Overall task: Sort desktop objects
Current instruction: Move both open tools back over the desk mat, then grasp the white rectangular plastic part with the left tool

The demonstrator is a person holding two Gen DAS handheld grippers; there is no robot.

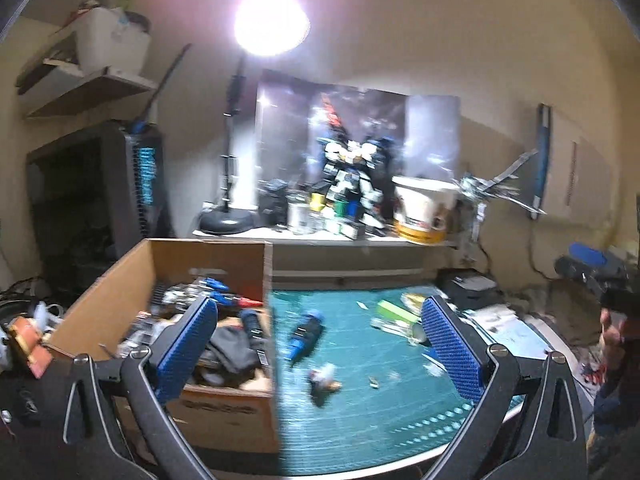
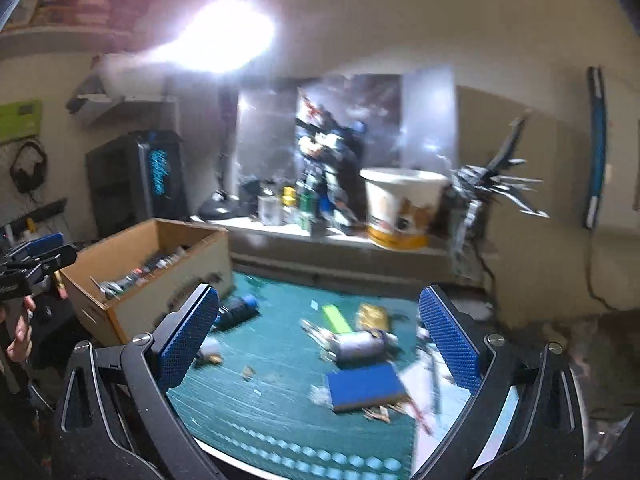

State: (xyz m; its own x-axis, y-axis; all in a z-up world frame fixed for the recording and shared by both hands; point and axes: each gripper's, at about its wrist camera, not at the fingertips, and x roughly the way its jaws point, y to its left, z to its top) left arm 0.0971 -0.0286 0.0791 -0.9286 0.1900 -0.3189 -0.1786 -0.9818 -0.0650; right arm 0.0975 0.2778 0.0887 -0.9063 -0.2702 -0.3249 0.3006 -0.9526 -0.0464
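Both the left gripper point(image 1: 320, 344) and right gripper point(image 2: 320, 340) gape wide, empty. The box point(image 1: 120, 280) beside the left is part-filled; clutter remains ahead on the mat point(image 2: 280, 392).

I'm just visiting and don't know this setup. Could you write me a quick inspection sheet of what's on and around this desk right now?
Surface: green cutting mat, littered with small scraps.
Job's things: blue-black tool, green block, silver cylinder, blue pad lie loose on the mat; cardboard box at the mat's left edge already holds many items.
Clutter: papers to the right of the mat.
Grippers: left gripper and right gripper both open, empty, above the mat.
Cables: dark cable on the right wall.
Surroundings: lamp, robot model, white bucket on the back shelf.
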